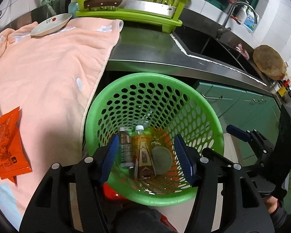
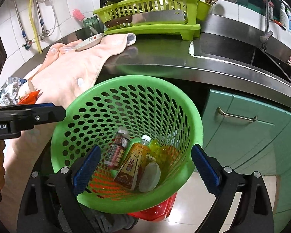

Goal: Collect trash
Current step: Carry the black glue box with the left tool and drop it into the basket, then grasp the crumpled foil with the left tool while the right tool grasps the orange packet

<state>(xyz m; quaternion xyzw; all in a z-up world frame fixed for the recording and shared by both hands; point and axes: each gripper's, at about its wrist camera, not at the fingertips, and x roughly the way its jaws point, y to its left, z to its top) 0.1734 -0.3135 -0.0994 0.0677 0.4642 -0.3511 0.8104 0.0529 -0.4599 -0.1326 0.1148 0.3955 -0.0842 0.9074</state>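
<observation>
Down in the green perforated basket (image 1: 155, 104), standing on the floor against the steel counter (image 1: 145, 46): a yellow-labelled bottle (image 1: 142, 153) with a white cap, lying lengthways; just to its left a smaller clear bottle (image 1: 125, 149) with a dark label and silver cap; to its right a flat round grey-green disc (image 1: 162, 160), leaning on the yellow bottle; behind them a crumpled yellow transparent wrapper (image 2: 161, 151). Same load seen from the right wrist view, basket (image 2: 126, 97) tilted toward the camera. Left gripper (image 1: 146, 157) poised over the basket mouth, blue pads spread wide, nothing between them. Right gripper (image 2: 145, 172) likewise wide apart and holding nothing, fingers framing the basket's near rim. Still up on the counter, on a pink towel (image 1: 48, 68): an orange snack packet (image 1: 8, 145), flat, crinkled, printed with text, well to the left of the basket; beside it in the right wrist view, crumpled foil-like trash (image 2: 7, 91). Further back on the towel, a small white plate (image 1: 51, 24) with a floral print. Behind that, a lime-green dish rack (image 1: 130, 2) with a cleaver (image 2: 145, 18) laid along its front. To the right, a sink (image 1: 213, 44) with faucet (image 1: 240, 13), green cabinet doors (image 2: 248, 130) below. Under the basket, something red (image 2: 155, 211), partly hidden.
</observation>
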